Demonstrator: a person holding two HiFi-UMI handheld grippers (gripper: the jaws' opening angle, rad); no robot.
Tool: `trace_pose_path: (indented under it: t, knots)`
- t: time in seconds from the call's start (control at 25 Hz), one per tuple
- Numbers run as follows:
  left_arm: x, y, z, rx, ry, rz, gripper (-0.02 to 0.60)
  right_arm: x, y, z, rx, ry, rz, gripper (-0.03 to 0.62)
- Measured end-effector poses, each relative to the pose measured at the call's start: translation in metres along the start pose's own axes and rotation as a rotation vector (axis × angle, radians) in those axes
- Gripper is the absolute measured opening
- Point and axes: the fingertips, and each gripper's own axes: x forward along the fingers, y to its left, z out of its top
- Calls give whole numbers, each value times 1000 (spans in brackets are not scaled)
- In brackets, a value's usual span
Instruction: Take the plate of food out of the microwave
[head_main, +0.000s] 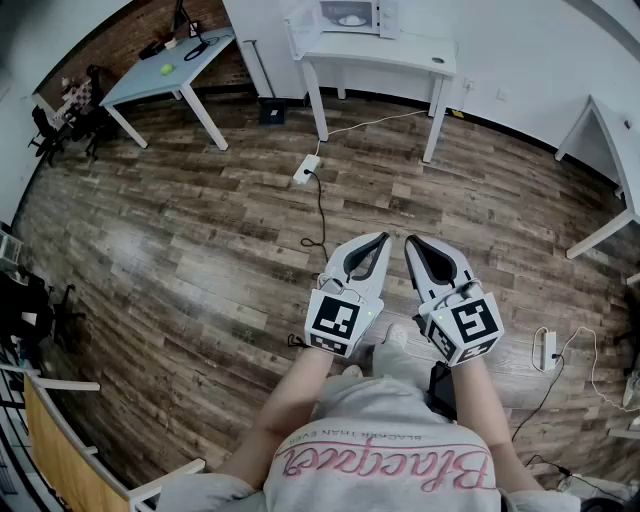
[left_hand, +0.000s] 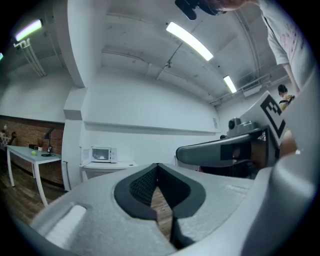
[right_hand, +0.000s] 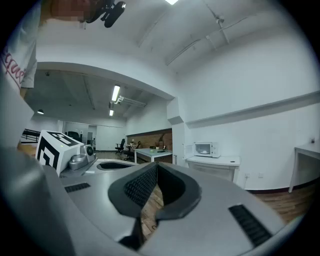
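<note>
The white microwave stands far off on a white table by the back wall, with a pale plate of food showing inside it. It also appears small in the left gripper view and in the right gripper view, its door swung open to the left. Both grippers are held close in front of the person's body, over the wooden floor and far from the microwave. My left gripper is shut with nothing in it, its tips meeting. My right gripper is likewise shut and empty.
A power strip and its cable lie on the floor between me and the white table. A pale blue table stands at the back left, with chairs beside it. Another white table is at the right, and a second power strip lies near my right side.
</note>
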Motion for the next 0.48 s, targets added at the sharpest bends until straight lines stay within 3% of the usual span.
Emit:
trace_pose_path:
  t: [0.48]
  knots:
    - [-51,-3,16,-31,-55,29,2,-22,53,5,10,-16,31,12]
